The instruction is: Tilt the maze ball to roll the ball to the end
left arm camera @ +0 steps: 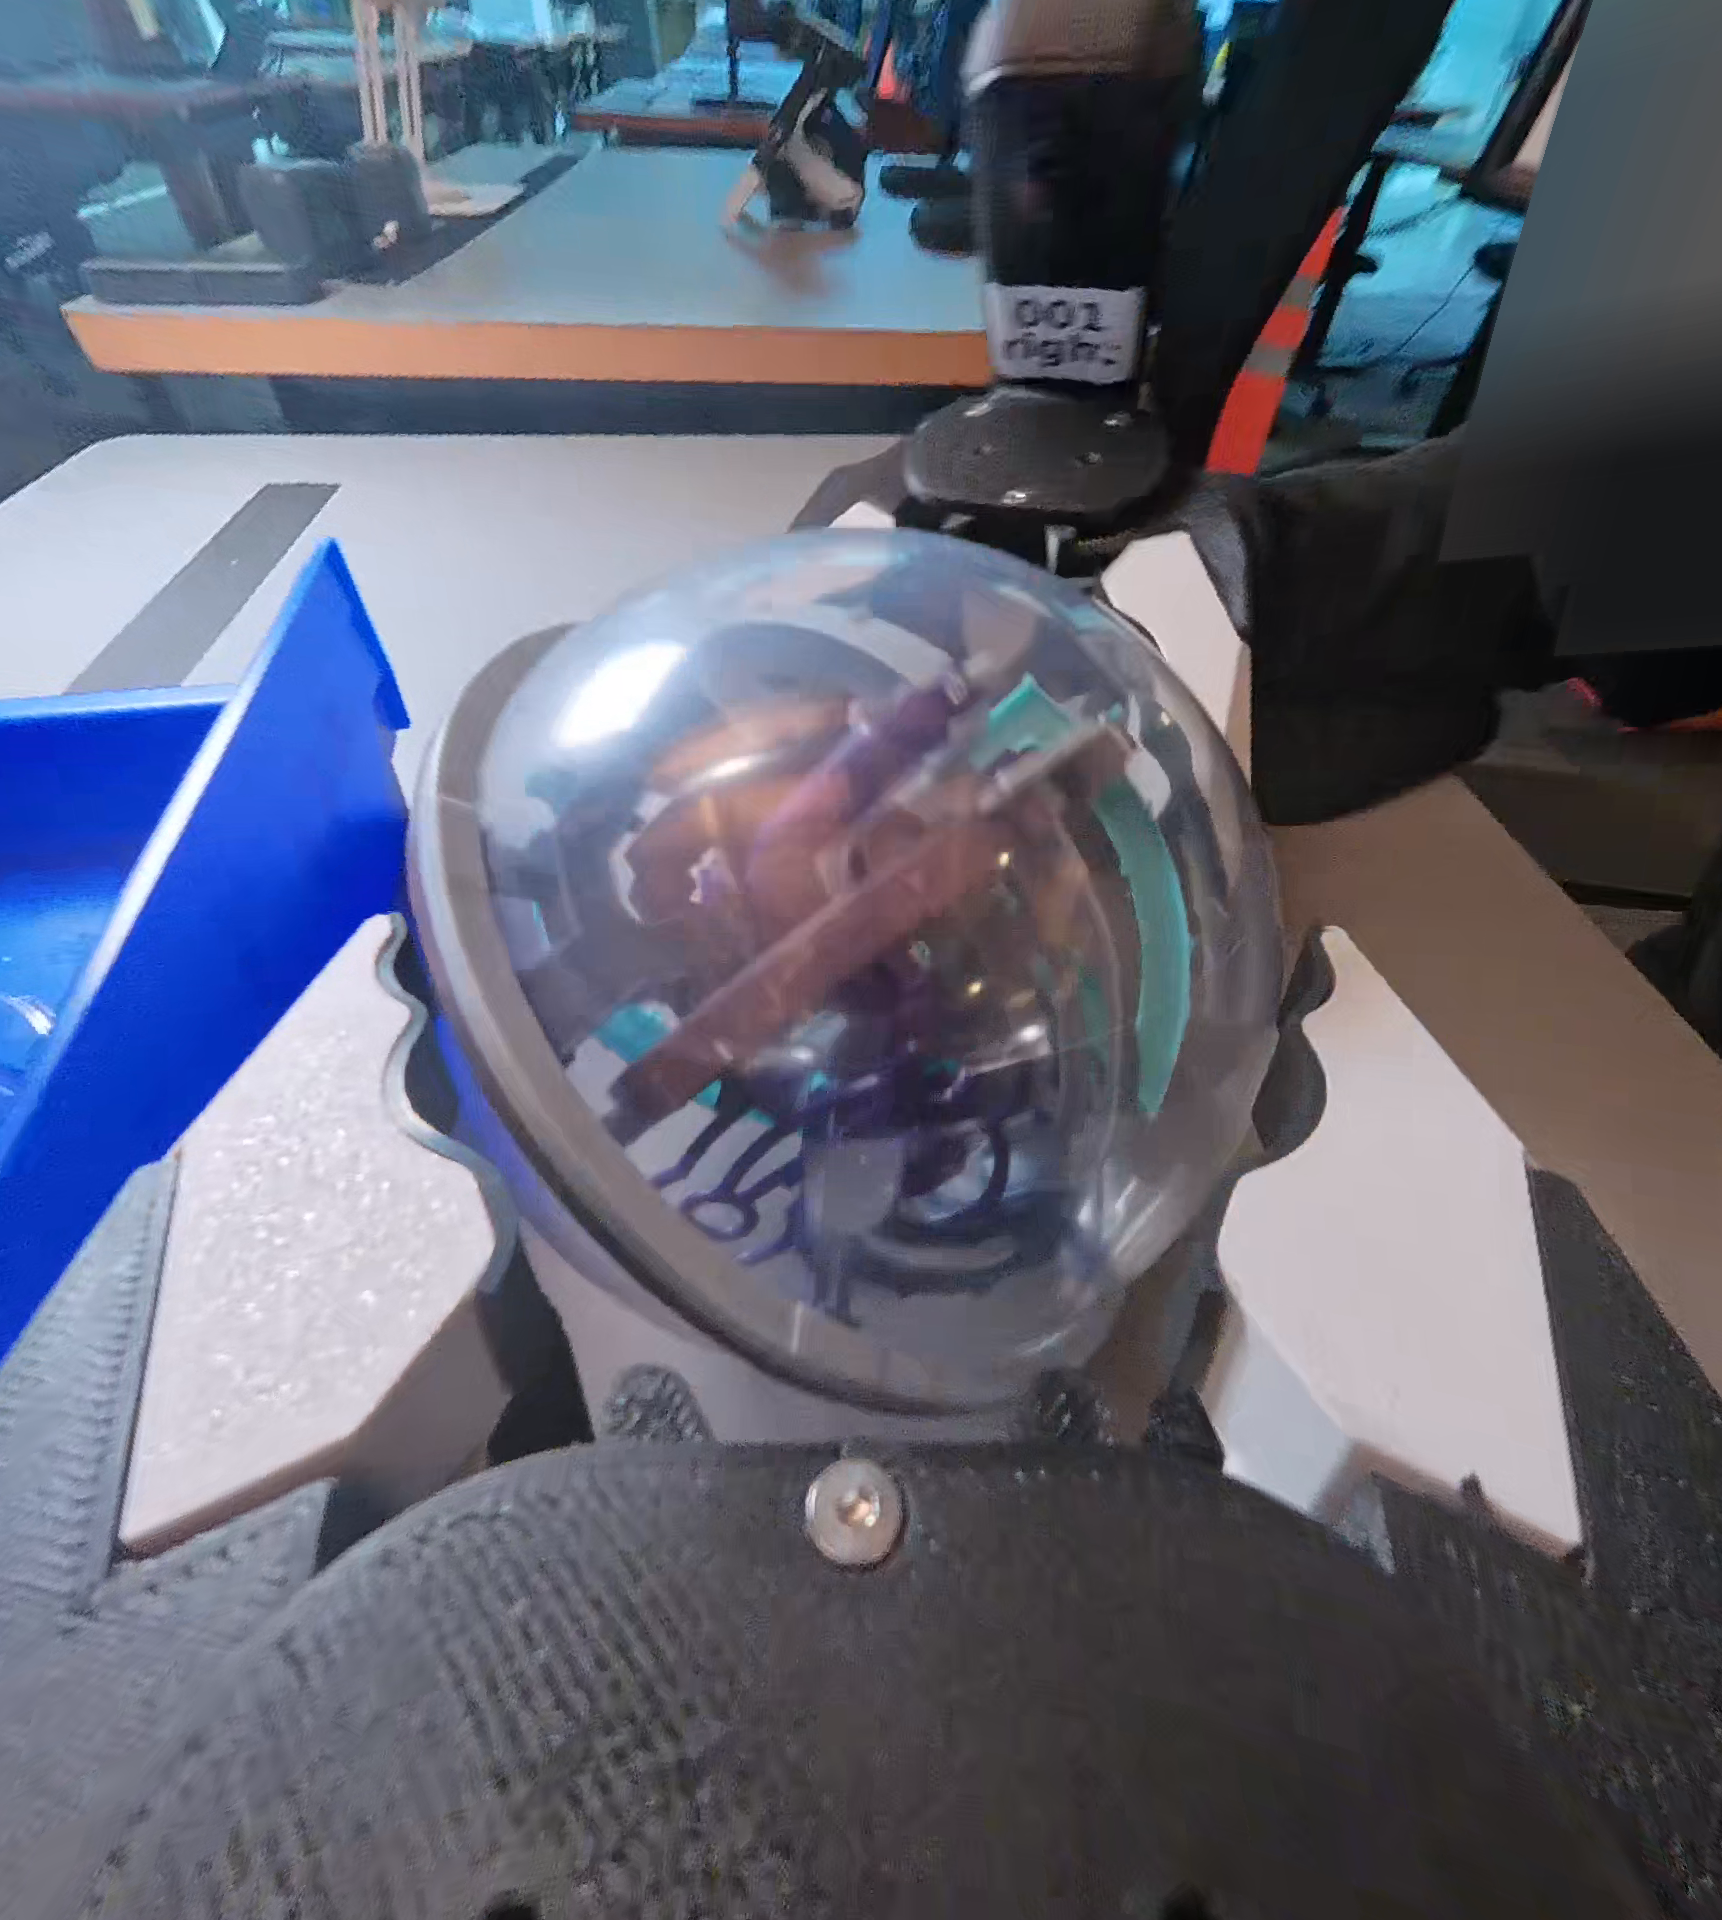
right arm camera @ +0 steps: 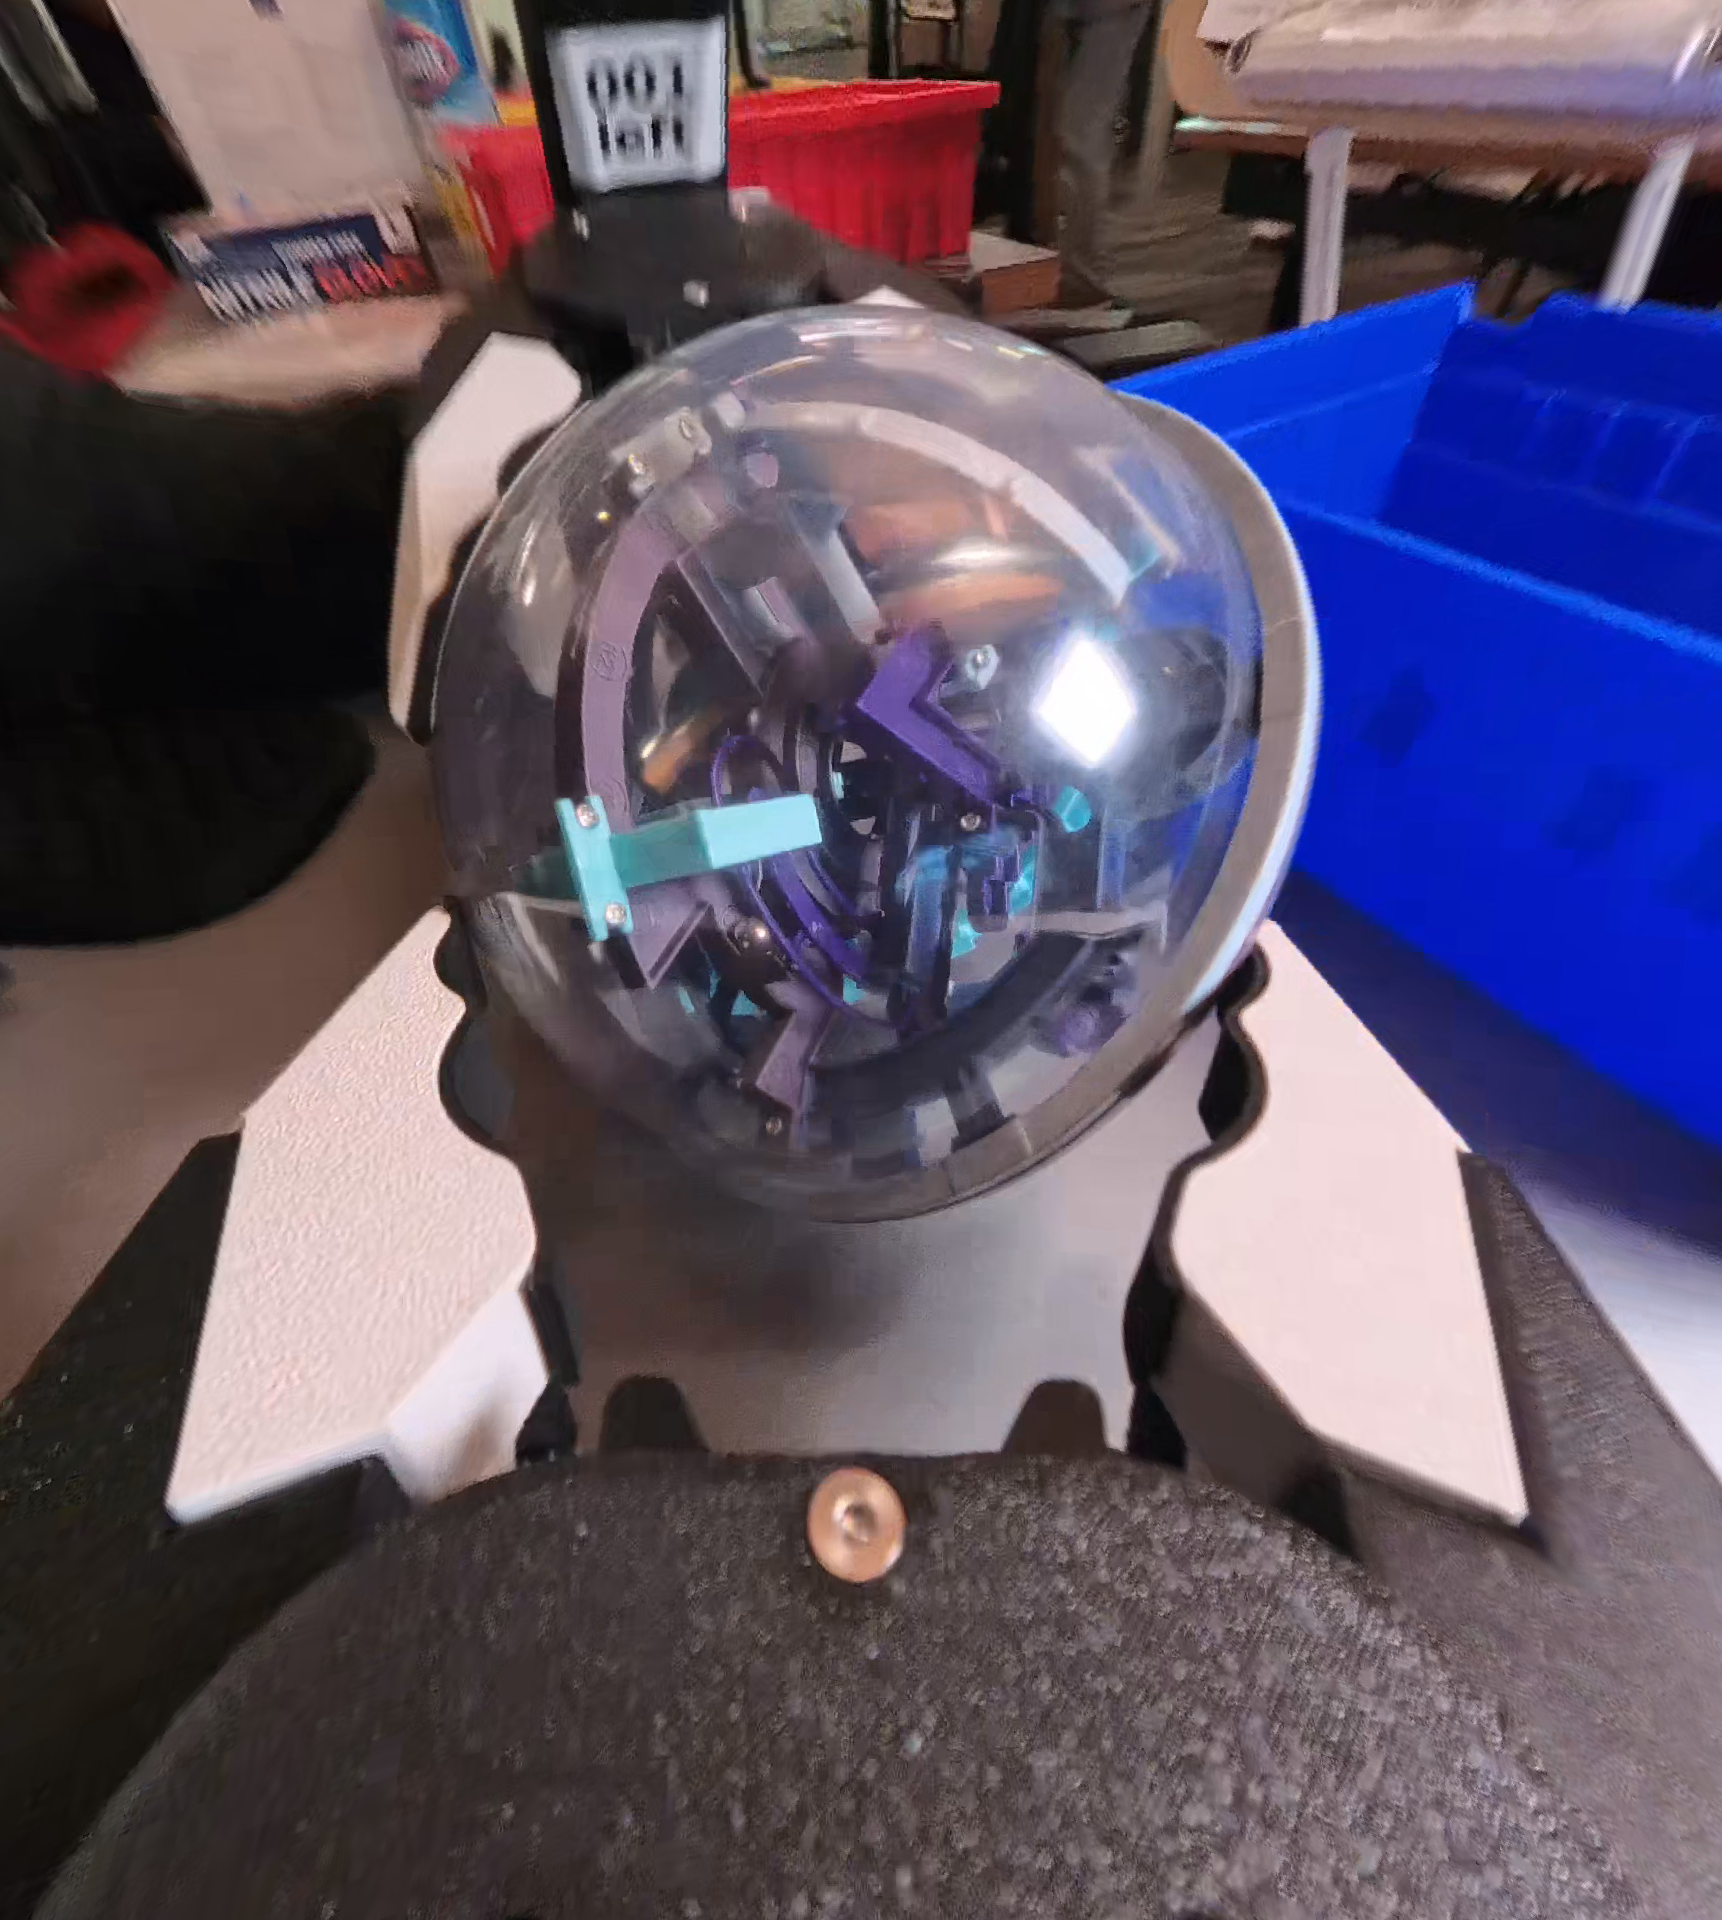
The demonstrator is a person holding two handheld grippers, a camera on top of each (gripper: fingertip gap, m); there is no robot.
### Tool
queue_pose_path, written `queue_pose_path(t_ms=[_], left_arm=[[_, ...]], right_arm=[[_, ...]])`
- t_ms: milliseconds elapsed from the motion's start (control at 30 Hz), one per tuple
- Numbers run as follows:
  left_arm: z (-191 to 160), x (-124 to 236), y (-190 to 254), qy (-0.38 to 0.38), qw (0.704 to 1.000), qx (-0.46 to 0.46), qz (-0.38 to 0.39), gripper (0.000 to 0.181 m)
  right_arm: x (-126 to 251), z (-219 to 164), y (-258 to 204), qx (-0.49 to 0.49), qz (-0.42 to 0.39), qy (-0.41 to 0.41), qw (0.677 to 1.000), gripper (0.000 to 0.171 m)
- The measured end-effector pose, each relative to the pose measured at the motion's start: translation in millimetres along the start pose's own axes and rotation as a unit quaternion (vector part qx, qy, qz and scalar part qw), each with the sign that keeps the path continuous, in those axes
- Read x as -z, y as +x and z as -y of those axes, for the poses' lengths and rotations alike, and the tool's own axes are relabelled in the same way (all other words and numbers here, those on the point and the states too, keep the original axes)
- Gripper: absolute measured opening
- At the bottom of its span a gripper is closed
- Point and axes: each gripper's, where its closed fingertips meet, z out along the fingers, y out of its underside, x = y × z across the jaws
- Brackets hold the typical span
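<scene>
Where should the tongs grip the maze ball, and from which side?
Grip the maze ball on the clear shell at its widest girth, coming in level from opposite sides, as the left tongs and right tongs do now. It is smooth and round with no handle, so the notched fingers probably need to cradle it across the middle. Keep clear of the blue bin beside it.

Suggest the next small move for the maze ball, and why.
Probably a slight, slow tilt, both grippers together. The maze ball is clamped from opposite sides by the left gripper and right gripper, jaws closed on its shell. A small dark ball seems to sit low near the purple track, but blur hides the route, so I can't say which way to tilt. The blue bin is close.
</scene>
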Motion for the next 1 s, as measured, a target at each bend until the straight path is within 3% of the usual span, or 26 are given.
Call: queue_pose_path(t_ms=[167, 333, 433, 533, 600, 700, 800, 900, 1000], left_arm=[[-8.8, 1.9, 3.0, 0.069, 0.997, 0.015, -0.021, 0.158], [0.1, 5.4, 1.9, 0.05, 0.993, 0.096, -0.056, 0.157], [-4.2, 8.0, 0.1, 0.018, 0.991, 0.116, -0.055, 0.155], [2.2, 8.4, -2.9, 0.017, 0.986, 0.154, -0.067, 0.148], [8.8, 6.3, -8.3, 0.031, 0.979, 0.185, -0.075, 0.143], [16.4, 2.0, -20.4, 0.047, 0.967, 0.238, -0.075, 0.133], [20.1, -2.5, -26.4, 0.049, 0.964, 0.253, -0.065, 0.132], [19.3, -4.6, -13.1, 0.059, 0.981, 0.175, -0.062, 0.151], [3.1, -4.0, 2.3, 0.033, 0.993, 0.094, -0.058, 0.156]], right_arm=[[1.2, -3.0, -4.5, -0.164, 0.077, -0.001, 0.983, 0.136], [-3.9, -14.9, -18.3, -0.281, 0.131, -0.052, 0.949, 0.136], [-2.9, -9.6, -10.3, -0.229, 0.086, -0.044, 0.969, 0.139], [8.9, 8.9, 0.4, -0.033, 0.005, -0.006, 0.999, 0.139], [12.7, 15.1, -1.6, 0.1, -0.039, -0.004, 0.994, 0.14], [7.1, 9.3, -5.6, 0.203, -0.076, -0.033, 0.976, 0.145], [2.8, 3.6, 1.0, 0.202, -0.093, -0.042, 0.974, 0.149], [3.3, -6.0, 6.0, 0.114, -0.059, -0.042, 0.991, 0.149], [2.7, -10.0, -2.7, 0.007, 0.013, -0.028, 1.0, 0.15]])
